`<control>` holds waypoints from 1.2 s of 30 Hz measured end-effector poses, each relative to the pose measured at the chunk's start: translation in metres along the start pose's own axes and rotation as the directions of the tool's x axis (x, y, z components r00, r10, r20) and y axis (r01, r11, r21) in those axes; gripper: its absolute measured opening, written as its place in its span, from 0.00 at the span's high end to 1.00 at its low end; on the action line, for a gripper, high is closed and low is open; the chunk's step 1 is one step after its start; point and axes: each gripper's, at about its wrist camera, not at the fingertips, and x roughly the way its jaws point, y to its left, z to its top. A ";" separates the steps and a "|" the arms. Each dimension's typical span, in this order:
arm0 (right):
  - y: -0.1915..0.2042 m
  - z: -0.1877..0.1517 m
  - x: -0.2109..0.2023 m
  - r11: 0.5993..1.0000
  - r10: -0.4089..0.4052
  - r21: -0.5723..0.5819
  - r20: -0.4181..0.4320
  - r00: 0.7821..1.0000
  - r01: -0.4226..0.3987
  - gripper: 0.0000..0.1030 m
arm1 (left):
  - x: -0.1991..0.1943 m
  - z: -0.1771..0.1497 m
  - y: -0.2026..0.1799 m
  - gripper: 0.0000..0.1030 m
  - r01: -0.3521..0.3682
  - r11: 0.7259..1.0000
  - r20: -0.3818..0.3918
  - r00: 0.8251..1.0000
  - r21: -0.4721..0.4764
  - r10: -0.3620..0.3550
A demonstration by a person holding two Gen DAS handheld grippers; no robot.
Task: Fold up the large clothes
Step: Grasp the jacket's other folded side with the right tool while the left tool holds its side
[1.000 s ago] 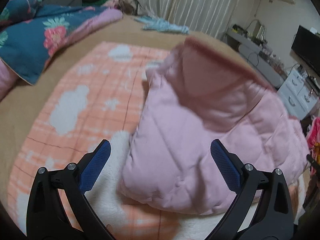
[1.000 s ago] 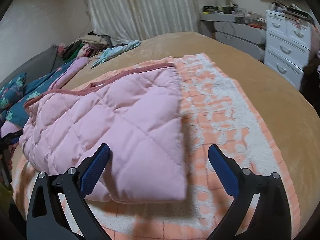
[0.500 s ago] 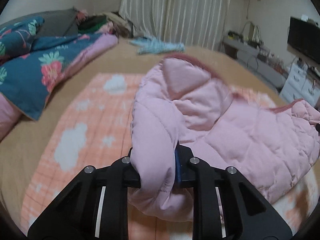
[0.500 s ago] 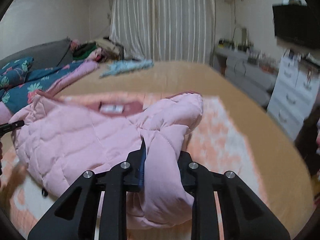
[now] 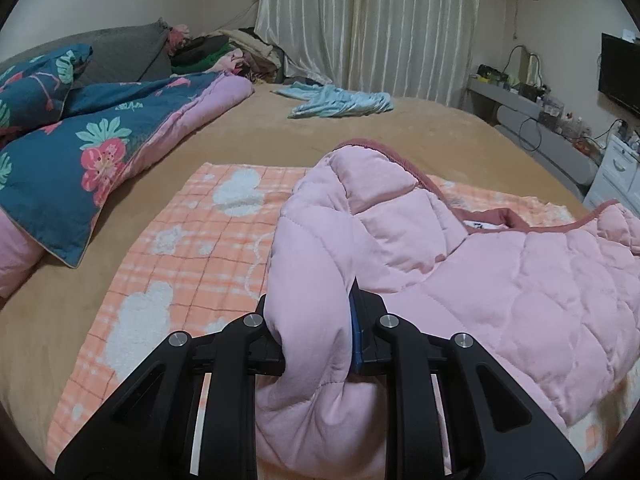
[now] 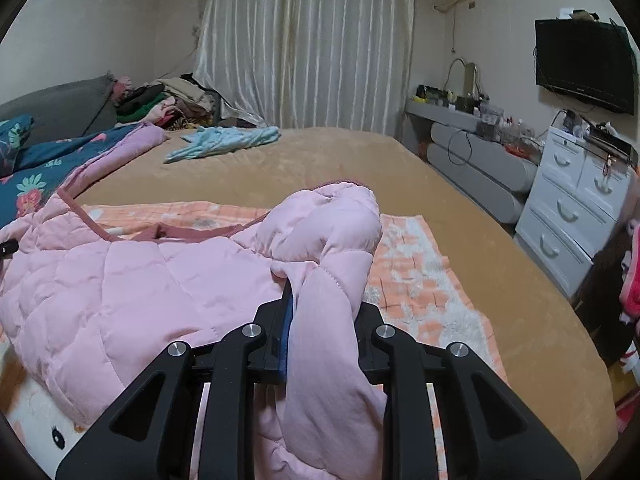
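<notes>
A pink quilted jacket [image 5: 500, 280] with a dark pink trim lies on an orange checked blanket [image 5: 192, 248] on the bed. My left gripper [image 5: 316, 336] is shut on a bunched fold at the jacket's left edge and holds it lifted off the blanket. My right gripper [image 6: 324, 332] is shut on a bunched fold at the right edge of the jacket [image 6: 140, 280], also lifted. The jacket sags between the two grippers. The fabric hides most of the blue pads.
A tan bed cover [image 5: 400, 128] lies under the blanket. A blue floral quilt [image 5: 80, 148] sits at the left. A light blue garment [image 6: 224, 140] lies at the far side. White drawers [image 6: 576, 200] and a grey bench [image 6: 476, 164] stand to the right of the bed.
One second ago both grippers were open over the flat jacket. Both then shut on its edges and lifted them; since half a second ago they have risen slightly.
</notes>
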 end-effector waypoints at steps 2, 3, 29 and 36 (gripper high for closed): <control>-0.003 -0.004 0.007 1.000 -0.002 0.007 -0.013 1.000 0.002 0.81 | 0.006 -0.001 -0.001 0.86 -0.008 1.000 -0.008 1.000 0.001 0.008; -0.001 -0.005 0.010 1.000 -0.004 0.010 -0.018 1.000 0.004 0.81 | 0.009 -0.001 -0.002 0.86 -0.011 1.000 -0.010 1.000 0.003 0.011; -0.002 -0.046 0.085 0.996 -0.077 0.028 -0.200 0.977 0.085 0.78 | 0.072 -0.009 -0.016 0.83 -0.070 0.997 -0.108 0.991 0.033 0.073; -0.005 -0.049 0.098 0.995 -0.079 0.036 -0.235 0.969 0.090 0.76 | 0.081 -0.011 -0.018 0.82 -0.083 0.996 -0.116 0.990 0.033 0.086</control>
